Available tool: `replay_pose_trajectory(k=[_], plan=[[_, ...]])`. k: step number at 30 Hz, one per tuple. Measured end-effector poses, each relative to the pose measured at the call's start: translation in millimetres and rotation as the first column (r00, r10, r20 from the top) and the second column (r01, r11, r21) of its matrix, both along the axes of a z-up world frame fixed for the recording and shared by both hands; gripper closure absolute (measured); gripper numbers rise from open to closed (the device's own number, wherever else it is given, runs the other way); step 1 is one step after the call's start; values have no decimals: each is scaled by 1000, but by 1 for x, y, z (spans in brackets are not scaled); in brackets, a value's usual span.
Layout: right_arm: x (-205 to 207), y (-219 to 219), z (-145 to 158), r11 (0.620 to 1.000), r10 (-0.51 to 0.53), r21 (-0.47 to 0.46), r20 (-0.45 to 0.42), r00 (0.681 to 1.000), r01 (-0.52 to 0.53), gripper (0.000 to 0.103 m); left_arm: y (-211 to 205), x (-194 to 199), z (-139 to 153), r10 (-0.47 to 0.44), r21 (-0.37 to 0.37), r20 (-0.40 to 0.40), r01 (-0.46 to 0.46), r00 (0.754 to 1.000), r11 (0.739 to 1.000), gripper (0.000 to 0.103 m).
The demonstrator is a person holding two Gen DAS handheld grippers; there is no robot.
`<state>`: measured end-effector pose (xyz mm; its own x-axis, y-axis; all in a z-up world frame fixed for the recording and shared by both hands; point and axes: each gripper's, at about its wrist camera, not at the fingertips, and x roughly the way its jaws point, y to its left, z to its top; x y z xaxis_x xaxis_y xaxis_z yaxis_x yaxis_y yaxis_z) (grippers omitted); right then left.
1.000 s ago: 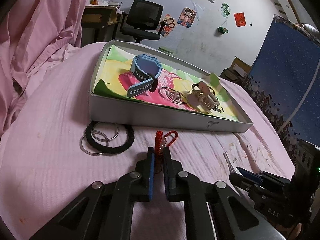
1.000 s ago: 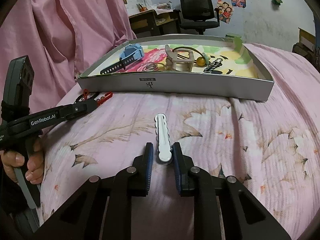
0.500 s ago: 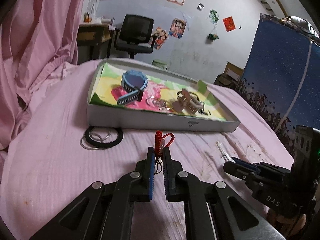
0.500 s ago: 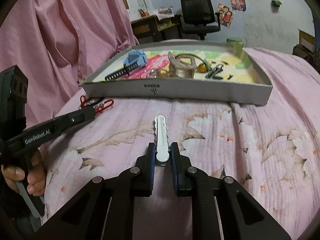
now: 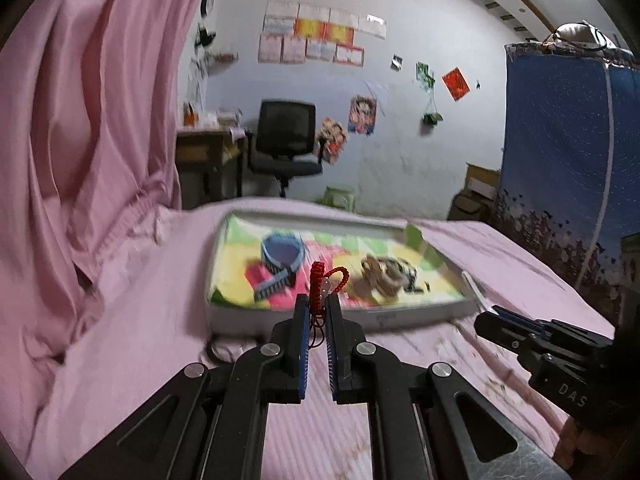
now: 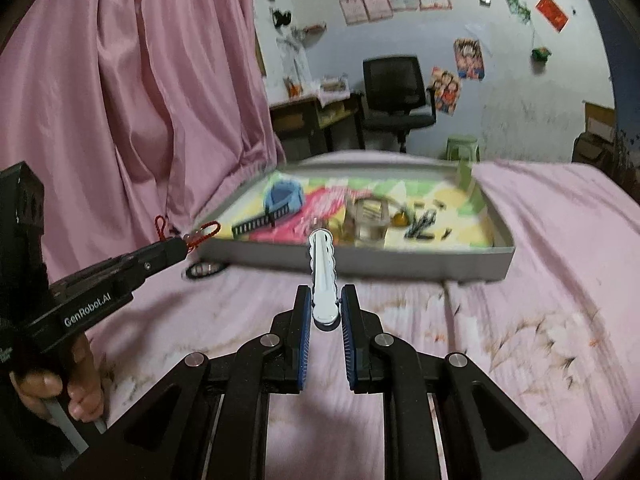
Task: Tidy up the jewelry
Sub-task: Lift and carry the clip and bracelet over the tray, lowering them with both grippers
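My left gripper [image 5: 318,307] is shut on a red beaded bracelet [image 5: 325,283], held off the bed in front of the grey tray [image 5: 400,314]; from the right wrist view the same gripper [image 6: 182,245] shows with the bracelet [image 6: 202,233] at its tip. My right gripper [image 6: 325,298] is shut on a white wavy hair clip [image 6: 322,270], lifted above the bedsheet and pointing at the tray [image 6: 360,258]. In the tray lie a blue watch [image 5: 280,260], a beige claw clip [image 5: 380,274] and small dark hairpins [image 6: 424,224].
A black ring and metal bangles [image 6: 204,269] lie on the pink bedsheet [image 6: 540,300] by the tray's left front corner. A pink curtain [image 6: 140,100] hangs at the left. An office chair [image 6: 396,92] and desk stand beyond the bed. A person's hand [image 6: 68,392] grips the left handle.
Both grippers have risen off the bed, the left with the red bracelet and the right now shut on the white clip and lifting it. Both views tilt upward toward the tray.
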<state>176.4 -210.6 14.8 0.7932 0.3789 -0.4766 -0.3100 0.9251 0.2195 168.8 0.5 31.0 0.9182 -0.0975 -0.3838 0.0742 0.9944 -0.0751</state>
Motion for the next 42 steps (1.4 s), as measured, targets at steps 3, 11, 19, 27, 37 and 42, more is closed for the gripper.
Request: replay_pose_trajectory(k=[3, 11, 19, 27, 37, 42], plan=[[-1, 1, 10, 1000, -21, -4, 57, 998, 22, 90, -3, 1, 8, 24, 22, 55, -25, 998, 999, 95], [10, 7, 31, 996, -74, -30, 181, 981, 81, 90, -3, 20, 15, 77, 33, 120, -82, 990, 996, 95], [37, 12, 40, 992, -92, -58, 244, 965, 109, 90, -5, 52, 20, 112, 50, 149, -121, 982, 991, 95], [67, 18, 45, 990, -104, -67, 271, 957, 127, 90, -11, 84, 19, 117, 73, 156, -130, 981, 989, 95], [100, 19, 43, 987, -116, -76, 258, 959, 140, 90, -13, 121, 11, 109, 78, 77, -115, 991, 990, 95], [114, 16, 39, 986, -127, -72, 238, 963, 148, 90, -12, 136, 6, 101, 78, 25, -102, 995, 992, 95]])
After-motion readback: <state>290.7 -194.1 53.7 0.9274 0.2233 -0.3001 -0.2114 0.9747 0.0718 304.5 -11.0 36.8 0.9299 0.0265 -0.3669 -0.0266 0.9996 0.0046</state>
